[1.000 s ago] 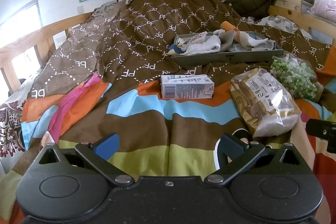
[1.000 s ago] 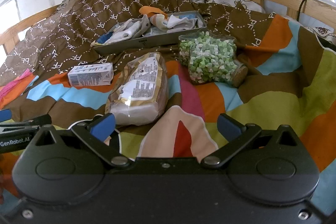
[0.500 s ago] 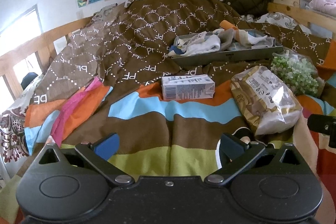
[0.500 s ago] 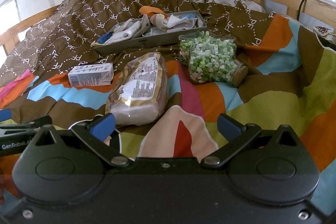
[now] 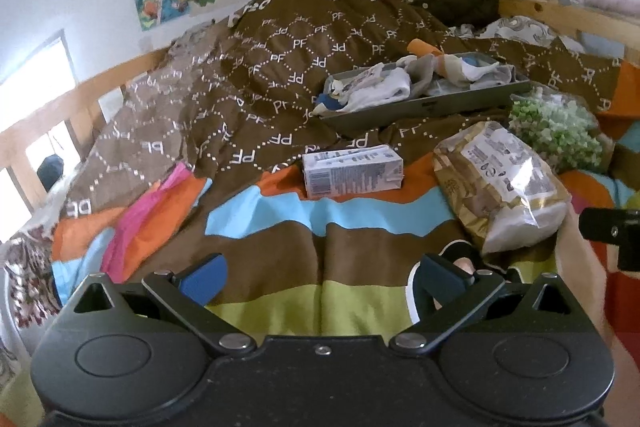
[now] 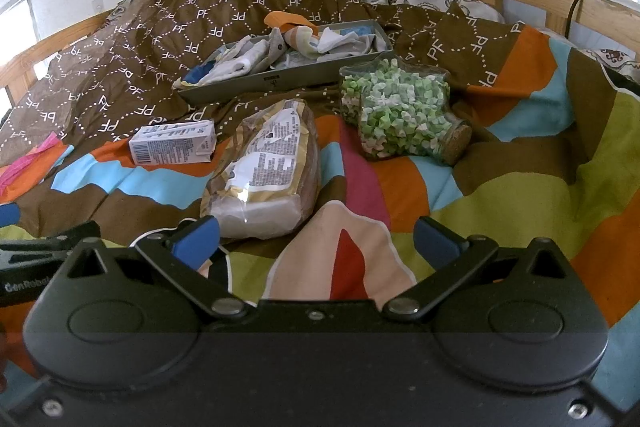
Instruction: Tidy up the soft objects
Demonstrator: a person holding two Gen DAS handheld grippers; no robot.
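Socks (image 6: pixel 280 55) heaped in tray (image 6: pixel 304 77); both grippers (image 5: pixel 320 275) (image 6: pixel 316 235) agape (empty).

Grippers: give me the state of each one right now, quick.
Left gripper: open, holding nothing, above the bedspread.
Right gripper: open, holding nothing, bread bag just ahead.

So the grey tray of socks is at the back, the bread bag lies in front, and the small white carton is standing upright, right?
Not quite. The small white carton lies on its side, as the right wrist view shows. The grey tray of socks is at the back and the bread bag lies in front.
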